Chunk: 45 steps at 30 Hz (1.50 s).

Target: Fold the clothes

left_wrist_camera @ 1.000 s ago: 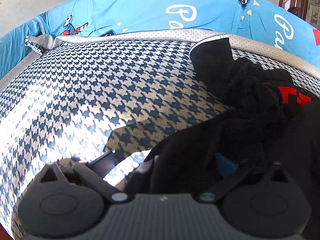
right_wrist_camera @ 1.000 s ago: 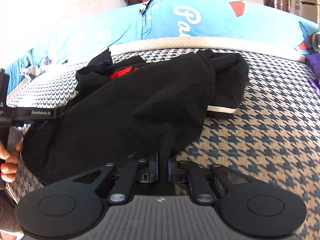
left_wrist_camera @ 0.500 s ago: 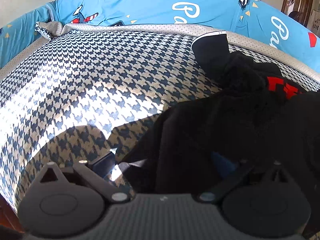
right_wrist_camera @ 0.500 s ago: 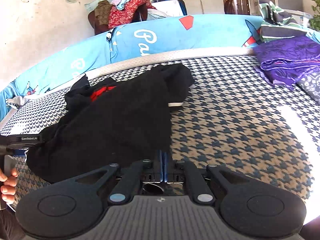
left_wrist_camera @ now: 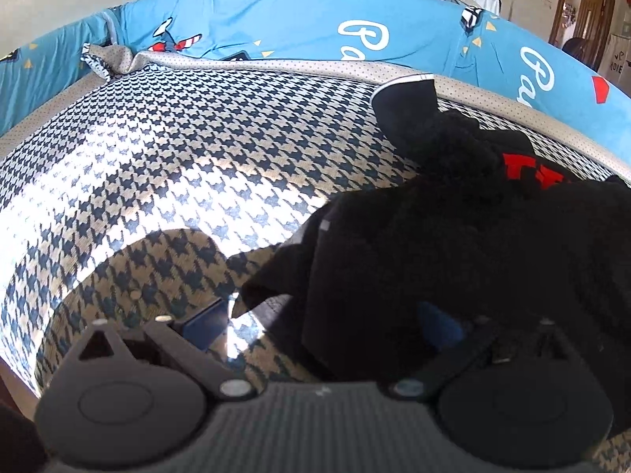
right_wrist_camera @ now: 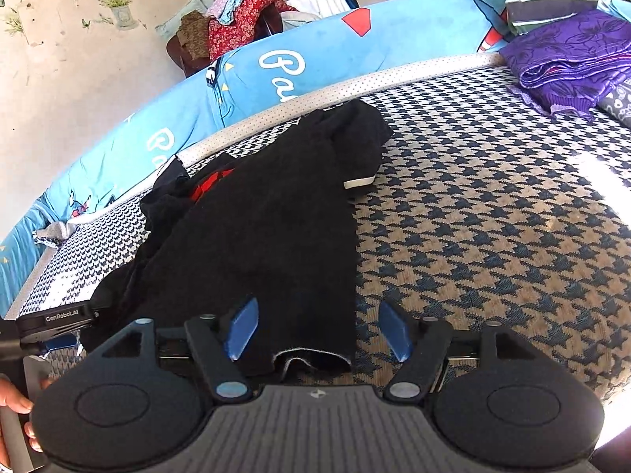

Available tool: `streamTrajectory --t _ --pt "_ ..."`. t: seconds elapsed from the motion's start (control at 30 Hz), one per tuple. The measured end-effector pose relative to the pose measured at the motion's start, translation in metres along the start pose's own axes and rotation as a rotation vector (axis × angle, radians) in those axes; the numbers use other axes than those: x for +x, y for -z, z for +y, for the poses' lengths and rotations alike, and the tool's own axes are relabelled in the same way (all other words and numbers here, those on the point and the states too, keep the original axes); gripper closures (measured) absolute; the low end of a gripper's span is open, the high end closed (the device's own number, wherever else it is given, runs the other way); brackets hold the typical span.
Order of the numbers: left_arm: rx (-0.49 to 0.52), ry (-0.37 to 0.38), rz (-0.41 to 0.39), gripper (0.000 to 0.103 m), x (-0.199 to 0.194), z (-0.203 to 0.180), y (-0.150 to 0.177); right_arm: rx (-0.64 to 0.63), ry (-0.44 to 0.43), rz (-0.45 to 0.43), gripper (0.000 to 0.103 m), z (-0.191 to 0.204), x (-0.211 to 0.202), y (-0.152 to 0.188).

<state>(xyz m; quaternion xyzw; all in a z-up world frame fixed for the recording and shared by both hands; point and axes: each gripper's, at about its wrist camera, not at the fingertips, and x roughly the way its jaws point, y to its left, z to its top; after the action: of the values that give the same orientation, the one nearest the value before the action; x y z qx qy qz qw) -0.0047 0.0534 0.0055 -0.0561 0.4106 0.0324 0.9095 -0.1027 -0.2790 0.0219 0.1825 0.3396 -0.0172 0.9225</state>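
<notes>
Since a moment ago the right gripper point(right_wrist_camera: 317, 333) has let go: its blue pads have just swung apart, with the black garment's point(right_wrist_camera: 252, 236) hem lying loose between them. One garment, on the houndstooth bed cover point(right_wrist_camera: 493, 213). From the left wrist, the left gripper point(left_wrist_camera: 327, 317) stands wide open, its right finger buried under that same garment point(left_wrist_camera: 453, 244).
</notes>
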Motion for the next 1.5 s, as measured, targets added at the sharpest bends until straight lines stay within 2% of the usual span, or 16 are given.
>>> streamTrajectory --t 0.13,0.17,0.3,0.33,0.4,0.47,0.5,0.53,0.63,0.83,0.97,1.1,1.17,1.23,1.3,1.5 --pt "-0.062 -0.031 -0.020 0.000 -0.001 0.014 -0.003 0.000 0.015 0.027 0.029 0.003 0.017 0.002" --pt "-0.072 -0.036 -0.018 0.000 0.000 0.017 -0.003 0.002 0.013 0.030 0.027 0.004 0.020 0.003" --pt "-0.102 -0.034 0.007 0.000 0.004 0.025 -0.001 -0.073 0.011 0.010 0.026 0.019 0.028 0.006" --pt "-0.106 -0.034 0.012 0.000 0.005 0.027 -0.001 -0.090 0.008 0.010 0.029 0.022 0.030 0.006" --pt "-0.096 -0.033 0.017 0.000 0.006 0.025 0.001 -0.131 0.016 0.013 0.044 0.030 0.033 0.008" --pt "-0.074 -0.033 0.016 0.000 0.006 0.020 0.003 -0.177 0.038 0.014 0.075 0.036 0.035 0.009" --pt "-0.063 -0.033 0.015 0.000 0.005 0.018 0.004 -0.184 0.038 0.016 0.083 0.037 0.036 0.009" --pt "-0.055 -0.031 0.014 0.000 0.005 0.016 0.005 -0.191 0.037 0.016 0.090 0.038 0.036 0.009" --pt "-0.041 -0.025 0.015 0.000 0.004 0.011 0.007 -0.200 0.041 0.003 0.094 0.038 0.032 0.010" --pt "0.025 -0.011 0.022 0.000 -0.003 -0.003 0.012 -0.197 0.093 -0.077 0.096 0.029 -0.004 0.006" --pt "0.051 0.003 0.026 0.000 -0.009 -0.009 0.017 -0.128 0.172 -0.087 0.096 0.013 -0.025 0.010" --pt "0.030 0.003 0.014 0.000 -0.015 -0.005 0.014 -0.069 0.284 -0.092 0.094 0.003 -0.037 0.015" --pt "0.010 0.002 0.001 0.000 -0.018 0.000 0.008 -0.038 0.288 -0.137 0.082 0.000 -0.047 0.012" --pt "-0.008 0.008 -0.009 0.000 -0.021 0.005 0.001 -0.048 0.263 -0.177 0.078 0.003 -0.053 0.008" --pt "-0.011 0.020 -0.015 0.000 -0.023 0.008 -0.006 -0.103 0.222 -0.188 0.077 0.016 -0.054 0.008" --pt "-0.001 0.034 -0.021 0.000 -0.024 0.014 -0.019 -0.284 -0.071 -0.077 0.075 0.070 -0.030 0.024"
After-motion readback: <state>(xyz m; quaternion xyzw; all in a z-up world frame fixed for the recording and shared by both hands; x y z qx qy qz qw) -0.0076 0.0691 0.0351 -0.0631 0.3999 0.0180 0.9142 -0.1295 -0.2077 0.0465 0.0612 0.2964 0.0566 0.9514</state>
